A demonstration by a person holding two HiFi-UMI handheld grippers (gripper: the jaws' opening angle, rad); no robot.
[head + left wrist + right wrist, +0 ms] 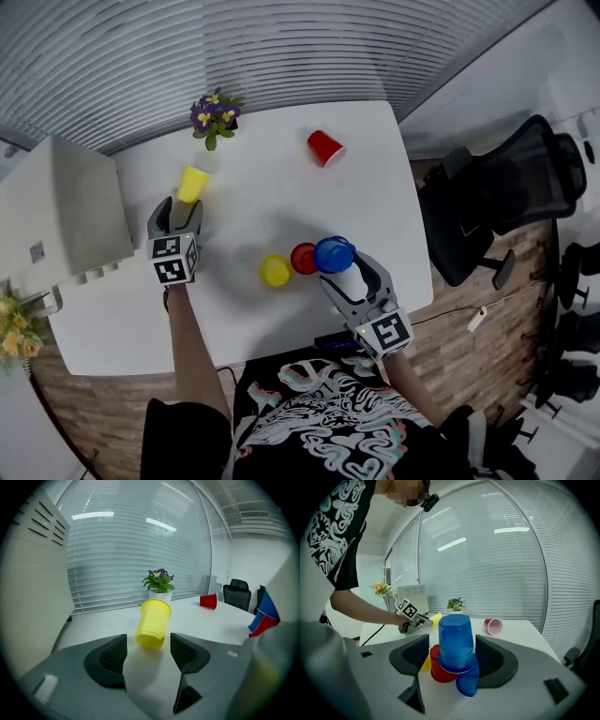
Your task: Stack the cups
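Note:
A yellow cup (192,184) (153,622) lies on its side on the white table (272,202), base toward my left gripper (178,210) (147,651). That gripper is open, and the cup's base sits just ahead of the pad tips, untouched. At the table's front stand an upturned yellow cup (275,270) and an upturned red cup (303,258) (438,667). An upturned blue cup (334,254) (456,641) sits between the jaws of my right gripper (345,274) (452,656), over a second blue cup (468,685). I cannot tell whether the pads press on it. Another red cup (324,147) (493,626) lies at the far right.
A pot of purple flowers (215,115) stands at the table's far edge. A white box-like unit (66,211) flanks the left side. A black office chair (520,187) is beyond the table's right edge. More flowers (14,330) sit at the near left.

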